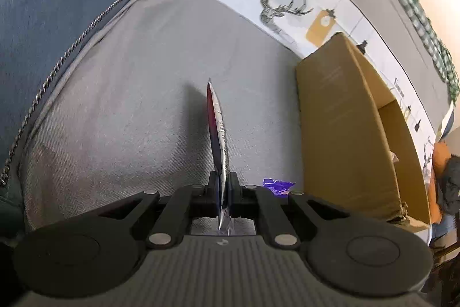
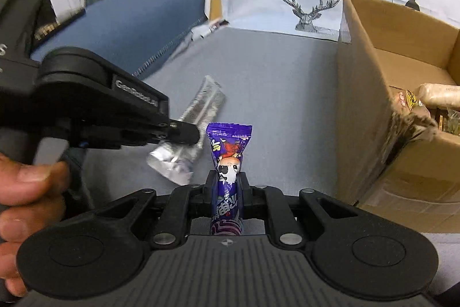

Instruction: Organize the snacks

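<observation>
Right claw point(image 2: 227, 186): clenched on a purple snack packet point(image 2: 228, 151) with a cartoon figure; the packet stands up between the jaws, its crimped top spread above them.
Left claw point(image 1: 225, 186): clenched on a flat silver snack packet point(image 1: 218, 128), seen edge-on in its own view; in the right wrist view it enters from the left with the silver packet point(image 2: 198, 111) slanting across its tip.
Hand point(image 2: 26, 192): at the near left of the right wrist view, fingers wrapped on the left claw's handle.
Surface: grey fabric point(image 2: 273, 76) lies under both claws; whether it is a bed or sofa cannot be told.
Cardboard box point(image 2: 396, 76): open, on the right just beside the purple packet, with wrapped snacks point(image 2: 431, 99) inside.
Far edge: a printed cloth point(image 2: 307, 7) with a stag and the words "Fashion Home" lies beyond the grey fabric.
Far left: blue fabric point(image 2: 138, 19).
</observation>
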### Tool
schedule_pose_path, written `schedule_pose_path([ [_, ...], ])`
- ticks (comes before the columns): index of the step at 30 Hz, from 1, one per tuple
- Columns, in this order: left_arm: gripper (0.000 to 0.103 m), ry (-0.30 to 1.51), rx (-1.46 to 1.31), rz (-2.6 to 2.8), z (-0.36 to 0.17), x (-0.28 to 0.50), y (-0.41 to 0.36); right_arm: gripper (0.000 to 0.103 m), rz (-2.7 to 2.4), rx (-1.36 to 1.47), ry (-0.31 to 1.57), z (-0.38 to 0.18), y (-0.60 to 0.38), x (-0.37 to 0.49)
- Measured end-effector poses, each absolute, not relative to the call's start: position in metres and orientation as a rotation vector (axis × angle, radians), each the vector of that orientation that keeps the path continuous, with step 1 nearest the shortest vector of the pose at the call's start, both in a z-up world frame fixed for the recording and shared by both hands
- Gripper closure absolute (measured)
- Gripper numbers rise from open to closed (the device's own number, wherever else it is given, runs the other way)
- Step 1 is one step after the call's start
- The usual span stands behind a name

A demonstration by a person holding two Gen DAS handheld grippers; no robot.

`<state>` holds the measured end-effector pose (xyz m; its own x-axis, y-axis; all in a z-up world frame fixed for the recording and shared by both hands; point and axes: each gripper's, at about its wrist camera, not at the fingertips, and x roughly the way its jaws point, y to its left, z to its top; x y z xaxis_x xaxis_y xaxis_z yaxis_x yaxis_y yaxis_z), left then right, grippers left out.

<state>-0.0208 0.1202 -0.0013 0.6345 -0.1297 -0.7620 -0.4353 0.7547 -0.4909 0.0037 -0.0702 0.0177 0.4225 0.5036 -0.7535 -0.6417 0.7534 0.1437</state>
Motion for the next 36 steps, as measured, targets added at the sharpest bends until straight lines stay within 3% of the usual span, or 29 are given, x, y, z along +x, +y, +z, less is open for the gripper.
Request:
schedule_pose_path([
  [4, 0.094, 0.882, -0.708, 0.214, -0.005, -0.016, 0.123, 0.085, 0.705, -0.192, 0.909, 0.007, -0.068, 0.009],
  [8, 0.075, 0.866, -0.655, 0.244, -0.004, -0.011, 0.119, 0.081, 0.706, -0.213, 0.918, 0.003, -0.067, 0.012],
  [11, 0.068, 0.860, -0.589, 0.254, -0.002, -0.008, 0.112, 0.074, 0.702, -0.207, 0.930, 0.002, -0.070, 0.013],
  [15, 0.053, 0.841, -0.506, 0.274, -0.002, -0.004, 0.102, 0.069, 0.708, -0.203, 0.950, 0.001, -0.072, 0.012],
  [16, 0.045, 0.835, -0.484, 0.278, -0.002, -0.003, 0.100, 0.067, 0.709, -0.207, 0.949, 0.001, -0.072, 0.012],
  [20, 0.033, 0.816, -0.387, 0.271, -0.002, 0.004, 0.087, 0.065, 0.719, -0.228, 0.951, 0.000, -0.073, 0.010],
  [27, 0.032, 0.882, -0.284, 0.301, -0.014, 0.013, 0.077, 0.065, 0.708, -0.231, 0.968, -0.002, -0.076, 0.013],
  [32, 0.045, 0.895, -0.296, 0.388, -0.011, 0.006, 0.089, 0.065, 0.702, -0.229, 0.973, -0.001, -0.074, 0.013],
  [36, 0.045, 0.890, -0.289, 0.384, -0.009, 0.005, 0.089, 0.065, 0.698, -0.229, 0.975, -0.001, -0.074, 0.014],
])
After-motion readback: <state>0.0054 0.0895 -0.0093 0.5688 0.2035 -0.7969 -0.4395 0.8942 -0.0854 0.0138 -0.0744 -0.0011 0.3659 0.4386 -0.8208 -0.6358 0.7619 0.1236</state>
